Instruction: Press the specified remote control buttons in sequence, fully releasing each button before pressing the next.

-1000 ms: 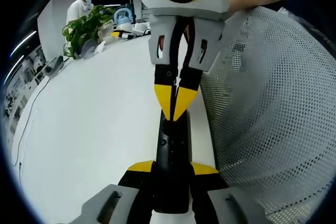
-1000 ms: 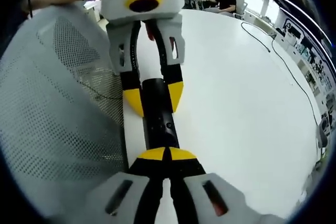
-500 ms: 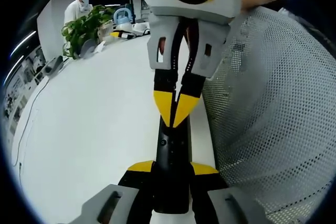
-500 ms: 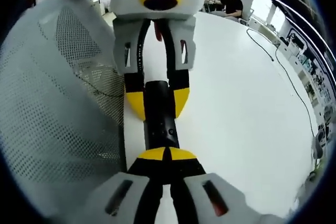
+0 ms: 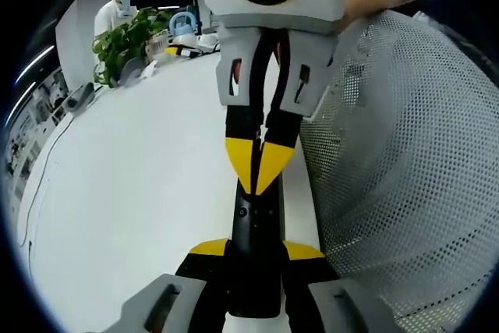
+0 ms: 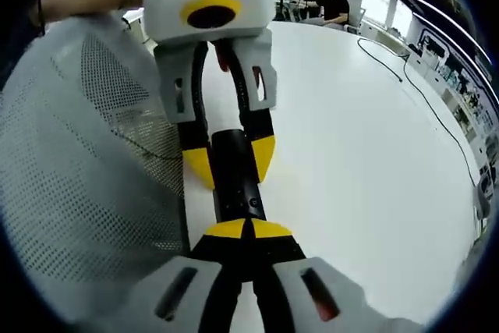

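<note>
A slim black remote control [image 5: 253,249] is held lengthwise at the edge of a broad white table [image 5: 132,193], clamped between the yellow-tipped jaws of the left gripper [image 5: 255,251]. In the right gripper view the same remote [image 6: 236,185] is seen with the left gripper [image 6: 228,163] closed around its far end. The right gripper [image 6: 248,229] has its two yellow tips brought together into a single point, resting on the remote's upper face near a small round button. In the left gripper view the right gripper [image 5: 256,168] descends from above, its joined tips touching the remote. A grey mesh chair back [image 5: 398,169] stands just beside the table edge. A green potted plant [image 5: 125,40] sits at the far end of the table.
</note>
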Available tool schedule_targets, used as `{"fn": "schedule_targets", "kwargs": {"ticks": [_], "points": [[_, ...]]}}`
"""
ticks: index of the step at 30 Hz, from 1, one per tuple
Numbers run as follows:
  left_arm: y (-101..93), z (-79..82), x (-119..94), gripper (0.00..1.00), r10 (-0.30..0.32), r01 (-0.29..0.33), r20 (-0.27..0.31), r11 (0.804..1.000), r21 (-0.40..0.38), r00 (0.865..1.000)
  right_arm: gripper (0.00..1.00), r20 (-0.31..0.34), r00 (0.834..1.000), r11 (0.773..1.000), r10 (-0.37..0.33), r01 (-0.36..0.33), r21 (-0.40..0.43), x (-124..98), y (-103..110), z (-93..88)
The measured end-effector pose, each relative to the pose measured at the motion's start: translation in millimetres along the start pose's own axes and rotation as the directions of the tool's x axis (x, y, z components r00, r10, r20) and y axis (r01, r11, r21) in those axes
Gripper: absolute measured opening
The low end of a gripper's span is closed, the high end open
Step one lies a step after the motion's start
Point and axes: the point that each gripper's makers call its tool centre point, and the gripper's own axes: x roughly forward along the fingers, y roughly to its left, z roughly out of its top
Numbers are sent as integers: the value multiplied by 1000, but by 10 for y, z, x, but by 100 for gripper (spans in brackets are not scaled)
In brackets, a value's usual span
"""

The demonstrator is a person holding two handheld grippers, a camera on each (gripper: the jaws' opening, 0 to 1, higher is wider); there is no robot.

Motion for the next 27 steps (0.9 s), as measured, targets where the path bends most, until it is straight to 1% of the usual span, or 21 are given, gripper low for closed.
{"fn": "schedule_targets", "kwargs": {"ticks": [3, 7, 9, 13, 15, 23, 25, 27], "points": [[0, 1, -1, 26, 1, -1, 1, 1000, 0, 1000, 0, 5, 1000, 1000, 6, -6, 11, -1, 3, 8], [0, -1, -1, 26, 1, -1, 2, 1000, 1, 1000, 0, 6, 1000, 1000, 2, -2, -17, 2, 15, 29], [0, -2, -2, 26, 1, -1, 2, 1000, 0, 1000, 0, 11, 1000, 1000, 14, -13, -14, 14, 42, 50], [1, -2, -2, 26, 1, -1, 2, 1000, 0, 1000, 0, -7, 1000, 999, 1, -2, -40, 30, 51, 44], [0, -1, -3, 26, 1, -1, 1, 1000, 1, 1000, 0, -17, 1000, 997, -8, 7, -75, 34, 52, 43], [-1, -2, -1, 26, 0, 0, 0, 1000, 1, 1000, 0, -25, 999, 997, -29, 27, -67, 31, 47, 46], [-3, 0, -3, 26, 1, -1, 1, 1000, -2, 1000, 0, -29, 999, 996, -29, 27, -82, 25, 48, 50], [-3, 0, -2, 26, 1, -1, 1, 1000, -4, 1000, 0, -19, 1000, 997, -18, 17, -73, 34, 63, 58]]}}
